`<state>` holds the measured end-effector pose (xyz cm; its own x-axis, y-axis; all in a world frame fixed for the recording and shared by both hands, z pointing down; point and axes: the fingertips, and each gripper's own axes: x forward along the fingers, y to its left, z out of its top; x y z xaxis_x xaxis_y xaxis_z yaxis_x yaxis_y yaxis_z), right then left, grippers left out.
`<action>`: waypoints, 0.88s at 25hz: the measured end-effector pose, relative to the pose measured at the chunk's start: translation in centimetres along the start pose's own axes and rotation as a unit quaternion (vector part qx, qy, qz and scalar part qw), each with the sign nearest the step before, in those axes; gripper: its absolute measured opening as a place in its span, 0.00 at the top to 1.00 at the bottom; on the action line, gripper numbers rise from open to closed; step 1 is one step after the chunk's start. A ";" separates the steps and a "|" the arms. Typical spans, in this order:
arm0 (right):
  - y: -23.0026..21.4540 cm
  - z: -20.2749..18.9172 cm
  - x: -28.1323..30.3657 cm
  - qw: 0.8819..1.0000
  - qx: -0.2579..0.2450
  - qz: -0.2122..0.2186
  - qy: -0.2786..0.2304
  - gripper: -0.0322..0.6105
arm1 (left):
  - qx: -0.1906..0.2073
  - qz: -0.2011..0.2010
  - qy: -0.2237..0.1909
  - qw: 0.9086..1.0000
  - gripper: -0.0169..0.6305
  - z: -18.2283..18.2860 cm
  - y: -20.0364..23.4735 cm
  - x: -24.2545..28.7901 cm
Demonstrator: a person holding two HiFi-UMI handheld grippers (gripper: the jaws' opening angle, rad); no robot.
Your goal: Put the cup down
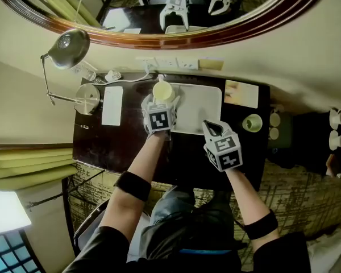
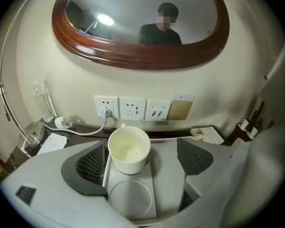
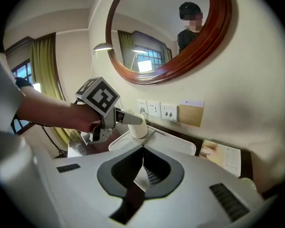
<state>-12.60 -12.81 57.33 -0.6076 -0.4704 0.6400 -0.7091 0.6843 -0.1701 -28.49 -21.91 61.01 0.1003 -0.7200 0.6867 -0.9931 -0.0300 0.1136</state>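
The pale cup [image 2: 128,150] stands upright at the left rear corner of a white tray [image 1: 202,110] on the dark tabletop [image 1: 119,147]. The tabletop sits against a cream wall with a row of sockets [image 2: 130,109] and an oval wood-framed mirror [image 1: 159,36]. The left tool [image 1: 161,100] is spread wide around the cup without pinching it, while the right tool [image 3: 141,163] is pressed together and empty, near the tray's front edge.

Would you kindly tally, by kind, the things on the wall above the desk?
oval mirror: 1
white socket plates: 3
tan card: 1
Total: 5
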 end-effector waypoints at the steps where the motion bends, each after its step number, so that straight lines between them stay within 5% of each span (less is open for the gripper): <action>1: -0.1 0.1 0.5 1.000 0.004 -0.001 0.001 0.94 | 0.003 0.003 0.000 1.000 0.23 0.3 0.5 0.8; 17: -1.3 -0.1 1.9 0.999 0.042 -0.017 -0.005 0.94 | 0.032 0.030 0.049 0.998 0.21 0.1 3.2 6.3; 19: -1.4 -0.4 1.8 0.999 0.044 -0.016 -0.004 0.94 | 0.042 0.034 0.059 0.997 0.33 -0.2 3.4 6.3; 22: -1.6 -0.4 1.4 0.999 0.046 -0.017 -0.008 0.94 | 0.052 0.028 0.066 0.996 0.33 -0.3 3.4 6.2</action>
<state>-12.22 -14.34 58.78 -0.5878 -0.5015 0.6348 -0.7586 0.6143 -0.2172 -31.21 -26.27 65.90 0.0446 -0.6252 0.7792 -0.9976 -0.0690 0.0018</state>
